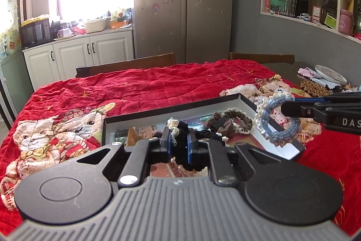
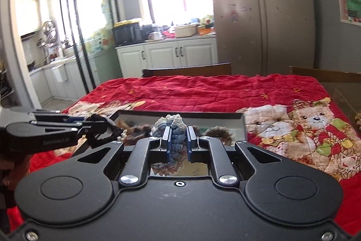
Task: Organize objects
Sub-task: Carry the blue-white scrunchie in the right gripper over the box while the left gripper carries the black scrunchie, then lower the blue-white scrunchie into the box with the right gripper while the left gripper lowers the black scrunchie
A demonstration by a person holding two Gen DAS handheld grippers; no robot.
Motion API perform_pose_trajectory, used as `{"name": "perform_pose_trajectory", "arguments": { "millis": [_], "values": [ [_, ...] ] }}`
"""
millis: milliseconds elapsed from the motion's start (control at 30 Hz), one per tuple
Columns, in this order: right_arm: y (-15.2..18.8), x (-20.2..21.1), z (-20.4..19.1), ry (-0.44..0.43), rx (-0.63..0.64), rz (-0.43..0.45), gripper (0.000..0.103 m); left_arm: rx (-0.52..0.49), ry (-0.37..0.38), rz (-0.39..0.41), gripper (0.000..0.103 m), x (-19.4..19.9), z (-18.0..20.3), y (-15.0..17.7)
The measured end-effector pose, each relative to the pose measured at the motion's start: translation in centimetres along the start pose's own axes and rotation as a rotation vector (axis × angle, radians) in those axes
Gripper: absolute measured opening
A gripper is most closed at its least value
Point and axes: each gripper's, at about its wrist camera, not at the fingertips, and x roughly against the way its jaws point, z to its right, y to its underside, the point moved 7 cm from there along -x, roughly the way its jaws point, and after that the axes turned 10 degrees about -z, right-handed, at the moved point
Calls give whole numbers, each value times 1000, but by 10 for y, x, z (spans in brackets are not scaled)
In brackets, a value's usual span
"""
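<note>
A red quilt [image 1: 158, 87] printed with beige teddy bears and small gold stars is seen. A light blue hair tie [image 1: 274, 121] edged in cream, a black hair tie [image 1: 180, 150] and a brown one [image 1: 227, 122] are seen. The box [image 1: 246, 103] is black outside, white inside.

Two matte black handheld grippers. Left gripper [image 1: 178, 146]: ribbed grey housing, round black discs either side, silver pivot screws, blue-edged finger pads [image 1: 165, 142]. Right gripper [image 2: 178, 141]: smooth black housing, small white ring mark, corner screws, same linkage arms. White lettering along both sides, possibly a brand name.
</note>
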Motion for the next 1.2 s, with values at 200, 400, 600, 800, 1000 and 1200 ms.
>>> {"name": "perform_pose_trajectory", "arguments": {
  "millis": [200, 400, 600, 800, 1000, 1200],
  "values": [
    [-11, -18, 25, 23, -88, 12, 12, -1, -6, -13, 16, -22, 8, -12],
    [-7, -47, 44, 66, -173, 12, 12, -10, -5, -10, 16, -45, 16, -20],
    [4, -80, 60, 93, -228, -18, 12, -4, -8, -29, 16, -65, 18, -22],
    [7, -90, 67, 91, -266, -10, 13, 4, -2, -25, 16, -78, 18, -23],
    [7, -97, 68, 88, -269, -9, 13, 4, 5, -37, 16, -90, 22, -20],
    [9, -102, 71, 94, -273, -14, 13, -10, 3, -48, 16, -97, 25, -16]
  ]
}}
